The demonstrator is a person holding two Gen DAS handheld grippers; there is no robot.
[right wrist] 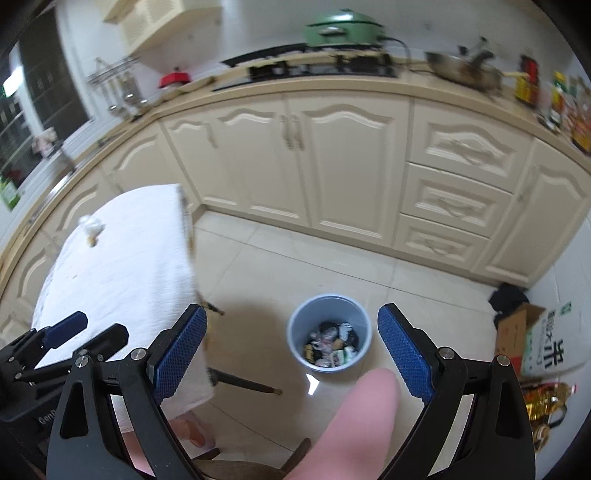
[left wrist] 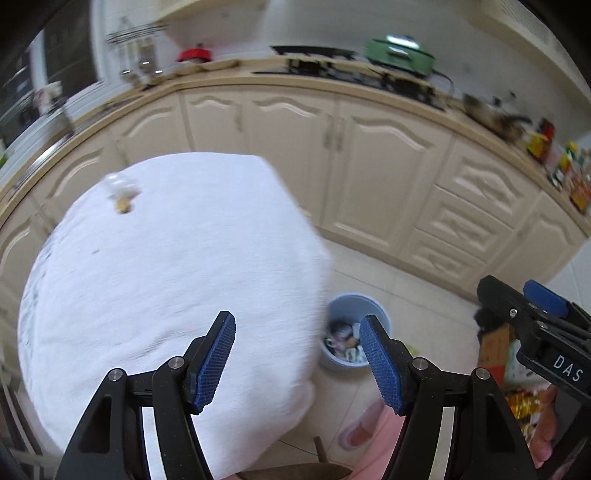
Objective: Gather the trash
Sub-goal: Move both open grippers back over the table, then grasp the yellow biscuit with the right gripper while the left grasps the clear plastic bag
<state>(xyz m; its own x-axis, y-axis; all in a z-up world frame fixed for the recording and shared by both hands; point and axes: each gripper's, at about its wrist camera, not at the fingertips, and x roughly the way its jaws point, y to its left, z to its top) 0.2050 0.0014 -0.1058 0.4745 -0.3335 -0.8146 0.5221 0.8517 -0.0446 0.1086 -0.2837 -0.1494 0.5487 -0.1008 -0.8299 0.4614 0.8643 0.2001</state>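
Both grippers hang spread wide and hold nothing, above a kitchen floor with a trash bin beside a white-clothed table.

Left gripper (left wrist: 297, 360) has its blue ribbed pads (left wrist: 216, 360) far apart over the near edge of the white tablecloth (left wrist: 166, 266); right gripper (right wrist: 291, 350) is equally wide, with the light-blue trash bin (right wrist: 328, 306) showing on the tiled floor (right wrist: 332, 266) between its fingers. The bin stands just beside the table's corner and already holds mixed wrappers (right wrist: 332, 345). A crumpled white scrap (left wrist: 118, 184) and a small brownish bit (left wrist: 123, 207) lie together on the cloth at its far-left side, well apart from both grippers. Cream cabinets (right wrist: 343, 166) run behind; a green pot (right wrist: 341, 26) sits on the stove. A cardboard box (right wrist: 511, 332) stands at the right, near the wall.
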